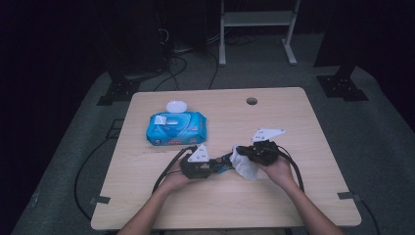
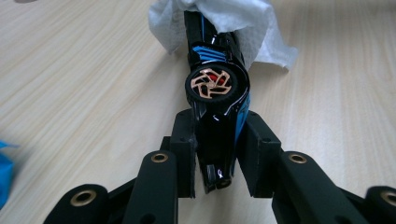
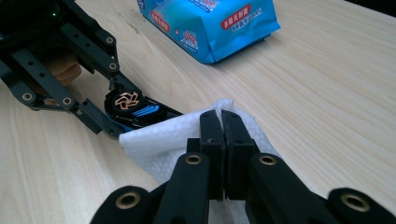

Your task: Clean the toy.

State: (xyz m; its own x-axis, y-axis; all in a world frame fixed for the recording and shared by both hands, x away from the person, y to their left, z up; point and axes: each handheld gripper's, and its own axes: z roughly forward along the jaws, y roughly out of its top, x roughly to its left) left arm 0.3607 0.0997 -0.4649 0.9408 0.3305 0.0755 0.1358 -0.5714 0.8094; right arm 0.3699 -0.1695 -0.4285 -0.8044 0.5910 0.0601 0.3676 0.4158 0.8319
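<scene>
A black toy car with blue stripes and a copper-spoked wheel (image 2: pixel 217 93) sits between the jaws of my left gripper (image 2: pixel 217 135), which is shut on its near end. In the high view the left gripper (image 1: pixel 215 165) points right, near the table's front middle. A white wipe (image 3: pixel 159 140) drapes over the car's far end (image 3: pixel 135 109). My right gripper (image 3: pixel 222 116) is shut on this wipe, its pads pressed together with the cloth pinched between them. In the high view the right gripper (image 1: pixel 241 155) faces left, touching the wipe (image 1: pixel 246 168) against the car.
A blue pack of wet wipes (image 1: pixel 176 128) lies on the wooden table (image 1: pixel 293 196) behind the grippers, its flap raised. A small white dish-like lid (image 1: pixel 176 106) sits just beyond it. A round cable hole (image 1: pixel 251 101) is near the far edge. Cables trail off the left side.
</scene>
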